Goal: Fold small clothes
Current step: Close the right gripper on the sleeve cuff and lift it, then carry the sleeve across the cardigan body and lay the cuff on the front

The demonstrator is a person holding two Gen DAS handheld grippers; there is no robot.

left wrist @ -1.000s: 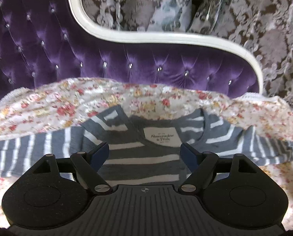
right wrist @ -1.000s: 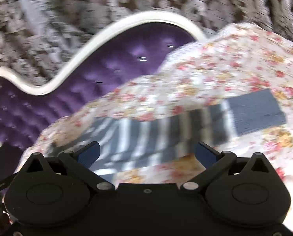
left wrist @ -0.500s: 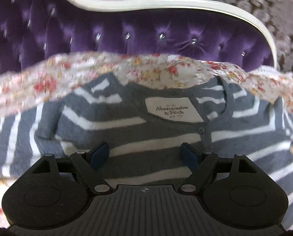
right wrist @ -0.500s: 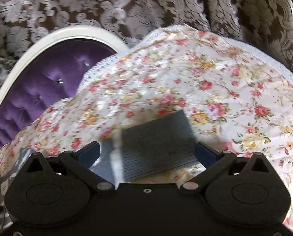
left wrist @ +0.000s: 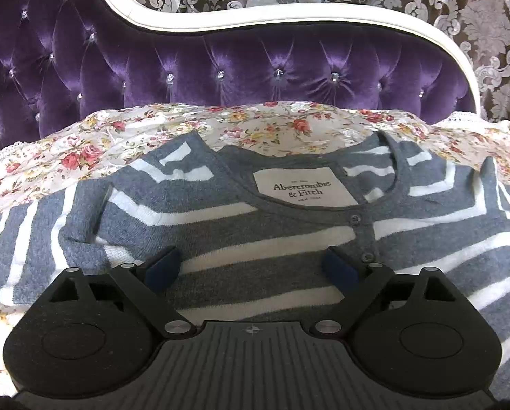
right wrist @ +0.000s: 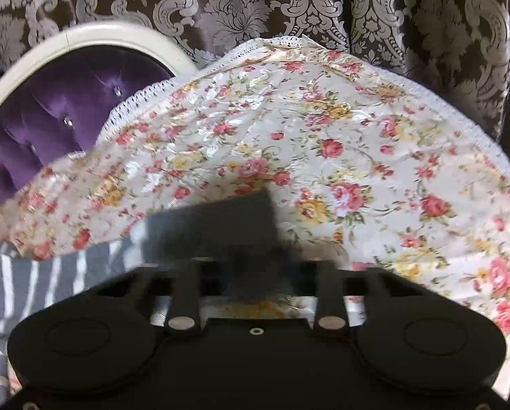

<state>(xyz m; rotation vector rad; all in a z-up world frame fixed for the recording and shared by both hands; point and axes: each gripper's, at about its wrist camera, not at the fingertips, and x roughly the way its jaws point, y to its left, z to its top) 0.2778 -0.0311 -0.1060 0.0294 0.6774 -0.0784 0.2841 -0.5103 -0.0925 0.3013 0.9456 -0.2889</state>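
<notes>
Striped grey/white sweater [left wrist: 241, 235] lies flat on the floral cover [left wrist: 125, 136] of a bed, neck toward the purple tufted headboard [left wrist: 220, 61], label [left wrist: 306, 188] showing inside the collar w/ two buttons [left wrist: 356, 218] just below it. Left sleeve is spread out to the side in left wrist view, stripes running crosswise. Left gripper [left wrist: 251, 266] sits low over the sweater's chest, jaws wide & opening further; blue pads [left wrist: 161, 266] each side w/ striped knit between them, but pads not pressing on it, so nothing held. Right gripper [right wrist: 255, 263] is over the sleeve end: plain grey cuff [right wrist: 210, 225] lies on the cover right ahead of it, striped part of the sleeve trailing off to the lower left of right wrist view. Its jaws are closing, links drawn nearly parallel; fingertips are blurred into a dark smear at the cuff's near edge, so can't tell if they pinch cloth yet. Cover has a white lace edge [right wrist: 142, 99]. Brown damask curtain [right wrist: 241, 10] hangs behind bed, white headboard frame [left wrist: 289, 17] curving in front of it.
</notes>
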